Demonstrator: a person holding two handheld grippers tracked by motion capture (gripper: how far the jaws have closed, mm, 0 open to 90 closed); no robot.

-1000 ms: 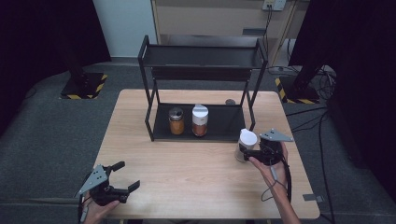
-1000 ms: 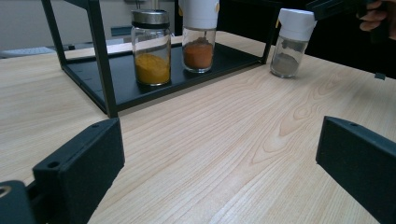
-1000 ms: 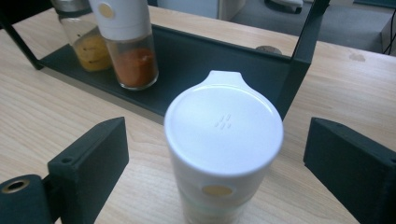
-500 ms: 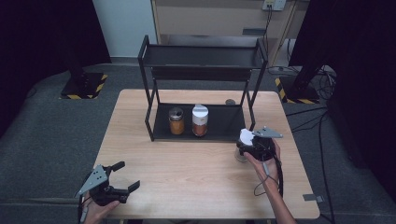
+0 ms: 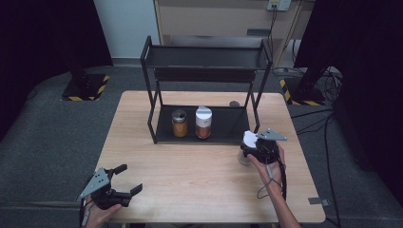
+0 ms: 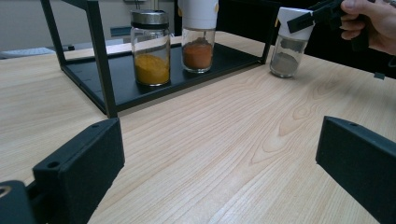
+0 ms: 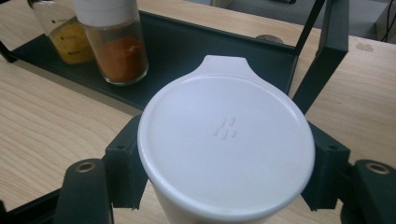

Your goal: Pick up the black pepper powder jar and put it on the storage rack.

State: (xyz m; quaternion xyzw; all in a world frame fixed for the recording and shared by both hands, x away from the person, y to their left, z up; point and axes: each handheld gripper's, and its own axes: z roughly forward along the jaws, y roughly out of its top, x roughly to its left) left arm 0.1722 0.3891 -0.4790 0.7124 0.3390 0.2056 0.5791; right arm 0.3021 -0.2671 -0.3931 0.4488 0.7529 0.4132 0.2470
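Since the earlier frames, the right gripper [image 5: 250, 146] has been brought down slightly around the white-capped spice jar [image 5: 246, 148], and its jaws have just been closing until they are clamped on the jar's white cap [image 7: 226, 142]. Seen from the right gripper view, a black pad is pressed against each side of the cap, with the cap's small pouring tab pointed away toward the shelf. The jar is stood upright on the wooden table [image 5: 190, 175], its long axis vertical, just beside the front right leg of the black shelf rack [image 5: 204, 66]; in the left gripper view its glass body [image 6: 286, 58] is seen with grey powder inside, its base apparently on the tabletop. The left gripper [image 5: 124, 179] is held at the near left corner of the table with its jaws spread wide and nothing between them, well apart from the jar, so the right hand is by far the nearer. On the rack's lower tray, a jar of yellow spice with a metal lid [image 5: 179, 122] and a jar of orange-red spice with a white cap [image 5: 203, 122] are stood side by side. Open tray space is seen to the right of them, lying beyond and to the left of the held jar; a lift over the tray's front edge is judged to be the next demand. No change is noted in the left gripper or the two shelved jars.
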